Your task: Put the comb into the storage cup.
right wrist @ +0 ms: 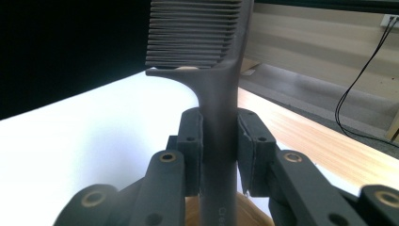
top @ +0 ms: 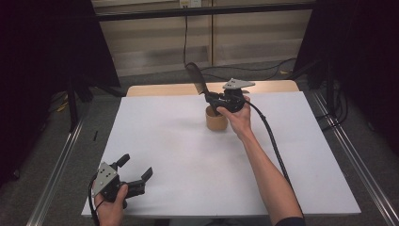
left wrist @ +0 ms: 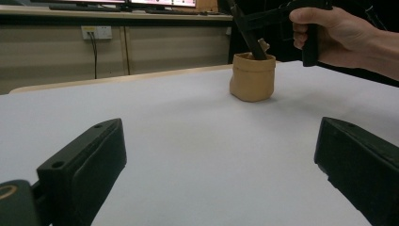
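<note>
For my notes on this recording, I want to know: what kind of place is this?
Probably a lab or office set up for recording. A white table stands between dark curtains, monitors line a counter behind, and a person holds a comb in the right gripper above a tan cup.

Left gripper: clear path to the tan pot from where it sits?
Probably yes. The left gripper is open near the table's front edge, with bare white table between it and the tan pot. The right gripper holds a comb above the pot.
</note>
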Demonstrator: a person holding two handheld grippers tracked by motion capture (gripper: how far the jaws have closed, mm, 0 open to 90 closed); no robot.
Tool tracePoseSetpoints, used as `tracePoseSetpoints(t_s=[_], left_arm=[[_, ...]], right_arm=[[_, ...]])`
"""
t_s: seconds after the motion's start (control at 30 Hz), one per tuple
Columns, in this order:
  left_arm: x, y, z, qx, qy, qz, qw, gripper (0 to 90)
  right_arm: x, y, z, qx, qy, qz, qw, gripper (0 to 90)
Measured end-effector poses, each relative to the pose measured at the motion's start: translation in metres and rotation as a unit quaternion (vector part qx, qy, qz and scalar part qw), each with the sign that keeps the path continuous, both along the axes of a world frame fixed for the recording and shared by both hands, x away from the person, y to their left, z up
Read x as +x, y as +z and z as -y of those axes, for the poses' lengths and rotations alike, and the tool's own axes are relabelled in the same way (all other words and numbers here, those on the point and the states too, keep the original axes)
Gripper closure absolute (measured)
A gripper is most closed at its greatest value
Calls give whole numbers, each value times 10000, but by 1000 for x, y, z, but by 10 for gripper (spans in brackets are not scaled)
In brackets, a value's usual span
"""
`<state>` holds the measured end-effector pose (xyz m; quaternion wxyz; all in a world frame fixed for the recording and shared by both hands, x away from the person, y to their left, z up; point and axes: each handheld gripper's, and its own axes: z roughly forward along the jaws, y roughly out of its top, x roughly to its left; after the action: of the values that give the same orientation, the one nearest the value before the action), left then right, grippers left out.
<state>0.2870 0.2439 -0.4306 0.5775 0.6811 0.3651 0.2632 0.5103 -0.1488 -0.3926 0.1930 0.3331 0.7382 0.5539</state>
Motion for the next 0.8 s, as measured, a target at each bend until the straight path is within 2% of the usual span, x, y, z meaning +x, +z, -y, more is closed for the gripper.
tracePoseSetpoints(t_s=[0.43, 0.67, 0.8], left_arm=[[0, 0, -1, 7, 2, -13, 10000, 28], [0, -1, 0, -20, 13, -16, 10000, 28], [0, -1, 1, -5, -8, -14, 10000, 28]], right_arm=[[-1, -13, -5, -159, 26, -136, 9998, 732], [-5, -19, -3, -154, -151, -158, 9996, 732], [-7, -22, -1, -164, -160, -155, 9996, 732]])
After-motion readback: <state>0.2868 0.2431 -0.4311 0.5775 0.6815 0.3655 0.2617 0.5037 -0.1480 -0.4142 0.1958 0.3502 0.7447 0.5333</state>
